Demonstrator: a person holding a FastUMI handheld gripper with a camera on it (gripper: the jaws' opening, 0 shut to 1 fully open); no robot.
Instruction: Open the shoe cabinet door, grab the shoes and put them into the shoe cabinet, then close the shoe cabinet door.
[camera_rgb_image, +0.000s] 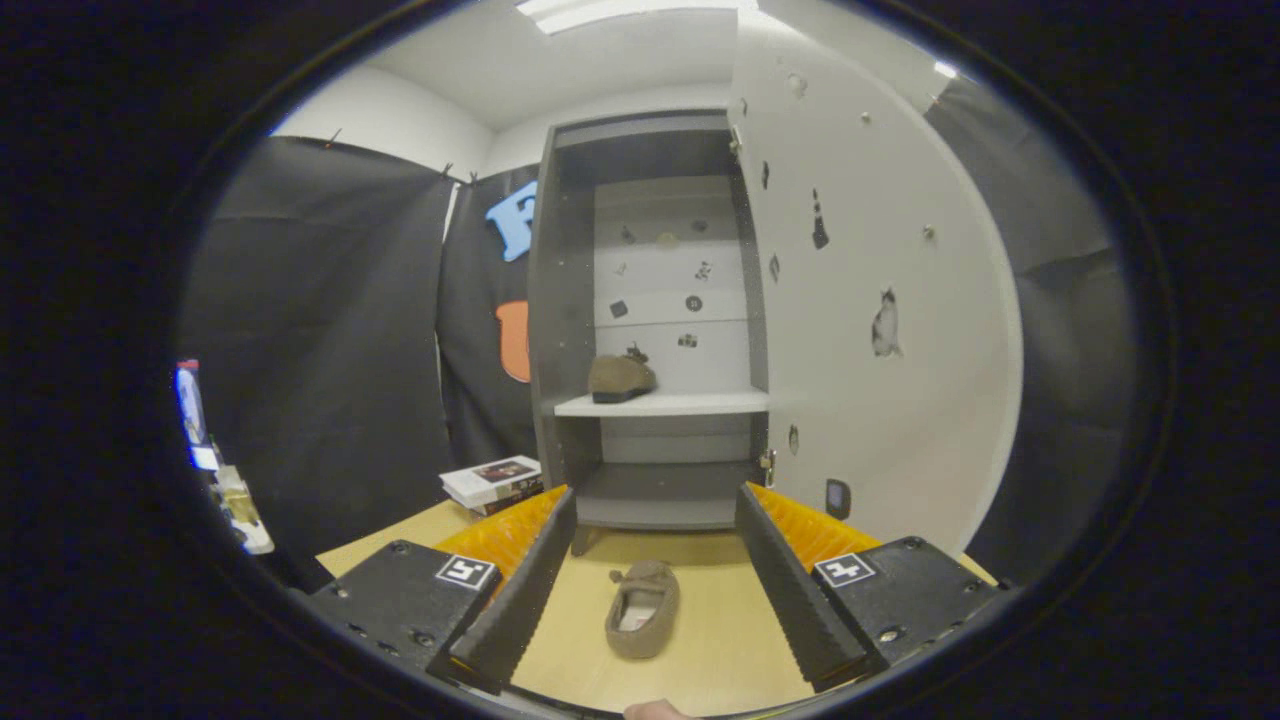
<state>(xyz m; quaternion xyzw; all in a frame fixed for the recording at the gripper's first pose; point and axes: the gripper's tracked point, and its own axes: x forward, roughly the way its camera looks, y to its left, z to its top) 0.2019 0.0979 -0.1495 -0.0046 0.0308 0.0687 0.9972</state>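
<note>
Here the stack of books (495, 482) sits far left on the worktop (700, 650), beside the shoe cabinet (560, 300). One shoe (620, 377) rests on its middle shelf. The gripper (655, 590) is spread wide, grasping nothing; the second shoe (643, 608) lies between its fingers, untouched. The cabinet door (880, 300) stands open at right

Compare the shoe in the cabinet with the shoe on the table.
The shoe on the shelf sits inside the open shoe cabinet, seen side-on. The shoe on the table lies outside on the wooden table, between the open fingers of the hand-held gripper, its opening facing up. It looks larger, being nearer. Both are brown slippers, seemingly a pair.
</note>
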